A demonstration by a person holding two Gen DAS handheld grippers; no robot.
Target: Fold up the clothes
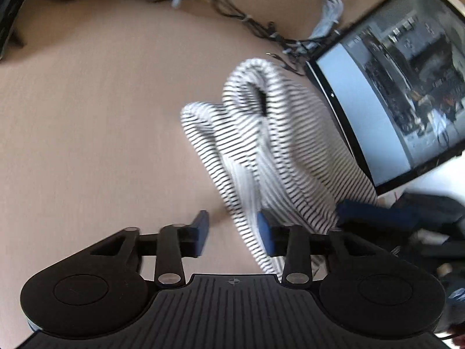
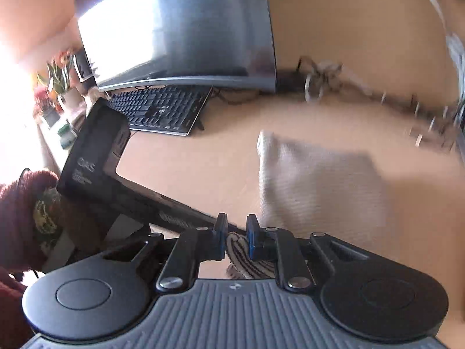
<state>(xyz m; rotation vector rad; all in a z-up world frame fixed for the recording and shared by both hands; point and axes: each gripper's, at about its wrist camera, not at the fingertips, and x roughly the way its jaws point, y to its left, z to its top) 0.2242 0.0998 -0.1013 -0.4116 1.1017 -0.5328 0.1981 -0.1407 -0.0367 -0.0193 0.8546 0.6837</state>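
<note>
A black-and-white striped garment point(image 1: 279, 145) hangs bunched in folds above the beige desk point(image 1: 101, 116) in the left wrist view. My left gripper point(image 1: 234, 234) is open; the cloth's lower edge passes beside its right pad point(image 1: 263, 232) without being clamped. In the right wrist view my right gripper point(image 2: 236, 237) is shut on a fold of the striped garment point(image 2: 237, 250). A blurred pale part of the cloth point(image 2: 319, 186) hangs or lies beyond it over the desk point(image 2: 189, 168).
A monitor point(image 2: 180, 29) and black keyboard point(image 2: 162, 110) stand at the back left in the right wrist view. A tangle of cables point(image 2: 377, 96) runs along the desk's far edge. A black device point(image 2: 93, 151) sits at the left. The monitor point(image 1: 392, 87) is right of the garment.
</note>
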